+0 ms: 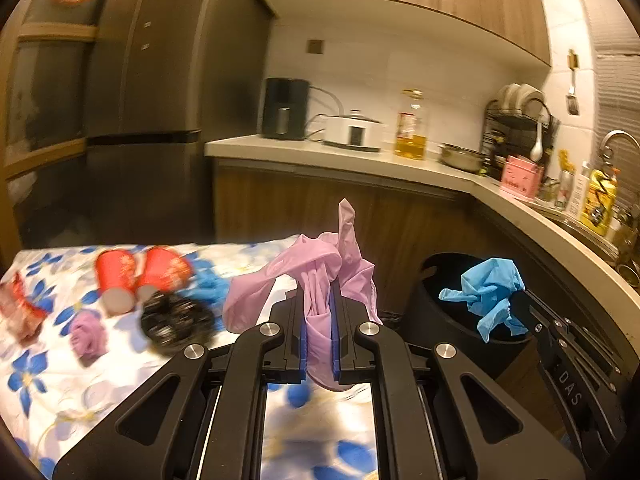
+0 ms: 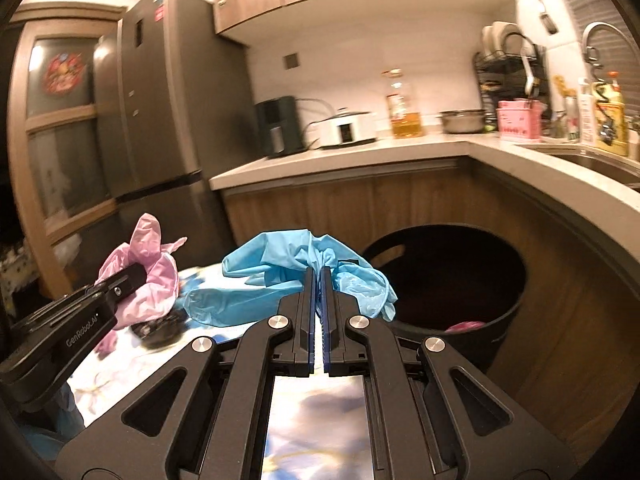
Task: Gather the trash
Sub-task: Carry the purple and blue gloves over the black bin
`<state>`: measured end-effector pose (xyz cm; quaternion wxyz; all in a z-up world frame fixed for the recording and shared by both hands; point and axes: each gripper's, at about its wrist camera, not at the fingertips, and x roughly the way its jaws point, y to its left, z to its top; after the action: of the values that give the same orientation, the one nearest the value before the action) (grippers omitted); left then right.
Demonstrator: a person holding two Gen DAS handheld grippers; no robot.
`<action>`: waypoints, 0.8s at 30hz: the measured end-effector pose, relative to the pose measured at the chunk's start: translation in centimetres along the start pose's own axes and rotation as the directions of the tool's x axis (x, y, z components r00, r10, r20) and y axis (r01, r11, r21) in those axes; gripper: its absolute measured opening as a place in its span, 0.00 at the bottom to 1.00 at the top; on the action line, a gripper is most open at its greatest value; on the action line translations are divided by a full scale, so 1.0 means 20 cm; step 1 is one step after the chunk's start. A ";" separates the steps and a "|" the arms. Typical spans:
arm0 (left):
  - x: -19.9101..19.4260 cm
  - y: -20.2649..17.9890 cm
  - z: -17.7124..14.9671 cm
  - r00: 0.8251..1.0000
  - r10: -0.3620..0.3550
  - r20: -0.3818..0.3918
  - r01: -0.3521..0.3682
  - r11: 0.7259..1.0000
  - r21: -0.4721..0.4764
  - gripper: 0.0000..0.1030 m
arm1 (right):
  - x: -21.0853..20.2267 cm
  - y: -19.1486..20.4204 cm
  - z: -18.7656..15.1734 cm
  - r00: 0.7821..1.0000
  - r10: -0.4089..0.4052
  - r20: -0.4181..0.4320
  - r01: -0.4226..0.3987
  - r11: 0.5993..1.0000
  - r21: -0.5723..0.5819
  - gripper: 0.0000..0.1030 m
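The black bin [image 2: 452, 280] is partly hidden: in the left wrist view the blue glove [image 1: 490, 292] and the right gripper [image 1: 516, 304] cover its opening, and in the right wrist view its interior is too dark to read, apart from a pink item [image 2: 466, 326] that cannot be identified. On the floral tablecloth [image 1: 48, 380], the two red cups [image 1: 140, 276] and the black crumpled object [image 1: 176, 320] are motion-blurred; the red wrapper [image 1: 18, 312] is cut off by the left edge. Labels on the counter bottles [image 1: 596, 200] are too small to read.
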<state>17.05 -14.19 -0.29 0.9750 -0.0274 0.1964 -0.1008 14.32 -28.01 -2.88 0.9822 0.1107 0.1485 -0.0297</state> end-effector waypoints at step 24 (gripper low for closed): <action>0.33 -0.62 0.10 0.975 -0.222 -0.008 0.221 0.970 0.103 0.08 | 0.10 -0.47 0.18 0.979 -0.193 0.063 0.191 0.981 0.040 0.02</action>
<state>21.50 -27.67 0.13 0.9580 0.0012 0.1851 -0.2189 16.36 -38.07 -2.02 0.9772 0.1113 0.1252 -0.1305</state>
